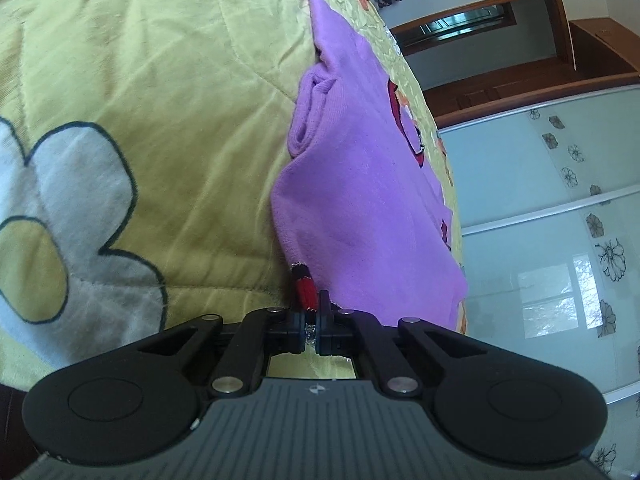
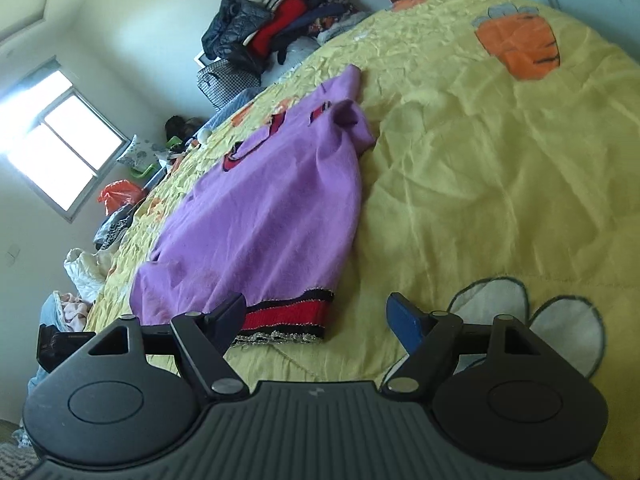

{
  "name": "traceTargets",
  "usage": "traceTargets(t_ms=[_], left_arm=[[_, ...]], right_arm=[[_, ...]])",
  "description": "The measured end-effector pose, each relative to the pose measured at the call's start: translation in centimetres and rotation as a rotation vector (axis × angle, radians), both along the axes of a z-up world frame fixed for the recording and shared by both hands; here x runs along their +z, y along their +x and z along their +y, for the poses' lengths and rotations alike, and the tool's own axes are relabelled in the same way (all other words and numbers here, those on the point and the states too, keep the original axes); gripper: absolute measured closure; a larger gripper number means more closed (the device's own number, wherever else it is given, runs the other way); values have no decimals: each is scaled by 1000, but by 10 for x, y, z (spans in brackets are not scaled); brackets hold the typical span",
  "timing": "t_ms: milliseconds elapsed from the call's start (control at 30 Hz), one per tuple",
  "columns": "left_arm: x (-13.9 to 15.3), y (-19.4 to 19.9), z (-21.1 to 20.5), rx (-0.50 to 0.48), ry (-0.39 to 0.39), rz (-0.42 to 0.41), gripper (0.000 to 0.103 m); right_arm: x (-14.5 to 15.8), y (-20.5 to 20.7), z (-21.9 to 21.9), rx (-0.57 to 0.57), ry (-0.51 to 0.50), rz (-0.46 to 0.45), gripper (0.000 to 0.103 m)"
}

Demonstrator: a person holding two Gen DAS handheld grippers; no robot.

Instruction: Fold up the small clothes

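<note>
Left gripper (image 1: 311, 322) clamped on sweater (image 1: 360, 184) hem at bed (image 1: 160, 120) edge; right gripper (image 2: 316, 316) agape, empty. Folding judged barely begun.

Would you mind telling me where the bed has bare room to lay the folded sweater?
The quilt is bare between the purple sweater, the orange carrot patch and the white flower patch. Across the sweater only a narrow strip runs along the bed's edge. It is crowded at the far end, where the clothes pile sits.
</note>
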State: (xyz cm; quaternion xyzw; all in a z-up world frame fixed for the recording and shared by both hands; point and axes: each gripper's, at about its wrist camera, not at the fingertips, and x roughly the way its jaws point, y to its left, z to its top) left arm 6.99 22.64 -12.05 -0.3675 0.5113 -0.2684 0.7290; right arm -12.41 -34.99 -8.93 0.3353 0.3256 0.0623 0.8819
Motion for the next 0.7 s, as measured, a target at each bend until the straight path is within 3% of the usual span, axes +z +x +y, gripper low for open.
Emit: traceTargets(t_ms=[33,100,133,267,433,600,700], left_arm=[[-1,1,0,2,-2,3,100],[-1,2,-1,2,-3,0,100],[-1,2,-2,4,-3,-3,100],[2,-3,-4,-1,17,-42,100],[13,-17,-2,13,2,-127,100],[37,-38,-1,36,-5,-213,100],[54,-54,1,41,-2,-257,100]], right_arm=[[-1,2,3,-4,-9,-5,27],[-4,9,11,18,-35,7,55],[-9,13,14,24,-37,32,99],[-8,6,19,3,-73,-28,99],[9,-10,8,-18,0,-160,100],[32,-19,9,-22,-16,-219,99],[46,-27,9,-10,26,-259,99]])
